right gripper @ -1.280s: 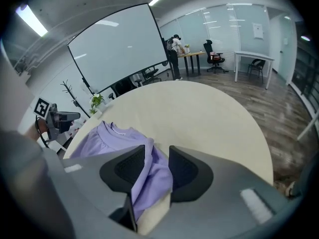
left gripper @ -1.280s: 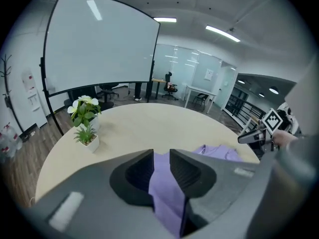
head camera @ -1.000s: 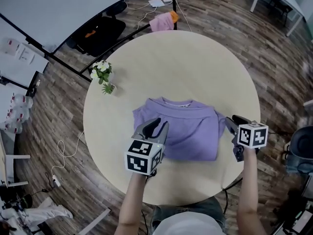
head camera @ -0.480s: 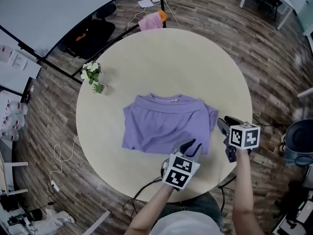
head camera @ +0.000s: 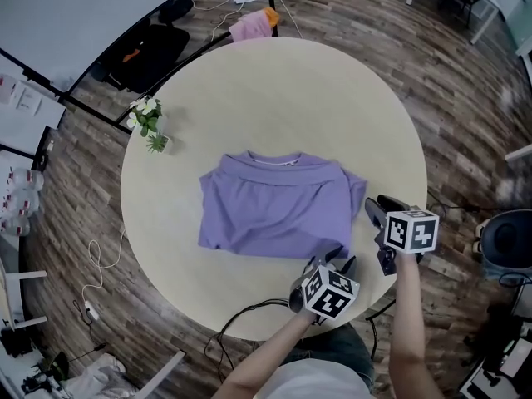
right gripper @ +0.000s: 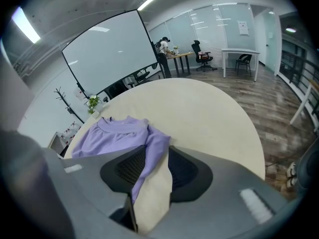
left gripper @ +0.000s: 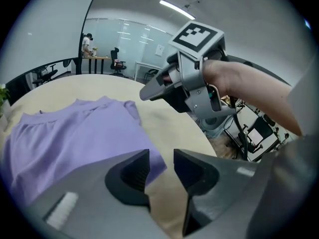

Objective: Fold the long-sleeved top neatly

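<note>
Lilac long-sleeved top (head camera: 274, 210) lies partly folded, collar at the far side, in the middle of the round pale bench (head camera: 274, 90). The left hand-held gripper (head camera: 339, 262), jaws spread, is at the top's near right corner. The right hand-held gripper (head camera: 374, 210), jaws also apart, is just beside its right edge, pinching nothing.

The left gripper (left gripper: 162, 159) has its jaws apart, with the near corner of the purple top (left gripper: 75, 138) showing in the gap. The top lies on the pale desk (left gripper: 164, 116). Above, a hand (left gripper: 234, 81) carries the right gripper (left gripper: 149, 91).
</note>
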A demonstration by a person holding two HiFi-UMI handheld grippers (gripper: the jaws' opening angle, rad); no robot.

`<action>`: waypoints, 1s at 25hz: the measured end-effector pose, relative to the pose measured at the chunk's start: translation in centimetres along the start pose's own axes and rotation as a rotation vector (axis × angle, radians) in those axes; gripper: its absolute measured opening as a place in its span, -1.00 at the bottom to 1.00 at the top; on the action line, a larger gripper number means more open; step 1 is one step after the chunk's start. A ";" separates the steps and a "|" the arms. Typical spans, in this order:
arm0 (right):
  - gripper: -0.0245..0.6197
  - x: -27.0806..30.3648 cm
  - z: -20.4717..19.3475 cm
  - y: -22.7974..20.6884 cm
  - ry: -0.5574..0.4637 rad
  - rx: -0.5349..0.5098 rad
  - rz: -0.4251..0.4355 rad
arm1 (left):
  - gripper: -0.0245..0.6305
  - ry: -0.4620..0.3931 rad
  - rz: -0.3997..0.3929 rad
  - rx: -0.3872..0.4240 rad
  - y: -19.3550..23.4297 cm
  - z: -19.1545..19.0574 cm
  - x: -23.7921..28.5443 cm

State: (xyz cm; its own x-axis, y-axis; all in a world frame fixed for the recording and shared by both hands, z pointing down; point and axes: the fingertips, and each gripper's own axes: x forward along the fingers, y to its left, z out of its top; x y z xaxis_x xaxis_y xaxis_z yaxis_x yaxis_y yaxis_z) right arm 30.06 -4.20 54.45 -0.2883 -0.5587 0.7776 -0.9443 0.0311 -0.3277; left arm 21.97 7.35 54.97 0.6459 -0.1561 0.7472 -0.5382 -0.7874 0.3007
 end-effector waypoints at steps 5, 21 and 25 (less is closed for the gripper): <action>-0.38 0.7 -0.2 -0.3 0.016 -0.023 0.000 | -0.43 0.069 0.020 0.005 -0.2 -1.2 2.3; 0.09 4.2 0.8 0.1 0.035 -0.050 0.050 | -0.67 0.108 0.157 0.051 1.2 -1.8 3.7; 0.14 5.6 0.1 0.9 0.077 -0.048 0.078 | -0.73 0.085 0.144 0.016 1.4 -1.6 3.7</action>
State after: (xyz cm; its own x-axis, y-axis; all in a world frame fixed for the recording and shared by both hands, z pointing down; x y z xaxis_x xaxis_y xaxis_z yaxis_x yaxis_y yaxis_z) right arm 27.63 -7.39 58.48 -0.3708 -0.4876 0.7904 -0.9245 0.1131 -0.3640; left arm 22.79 6.64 59.10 0.5141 -0.2175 0.8297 -0.6126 -0.7702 0.1776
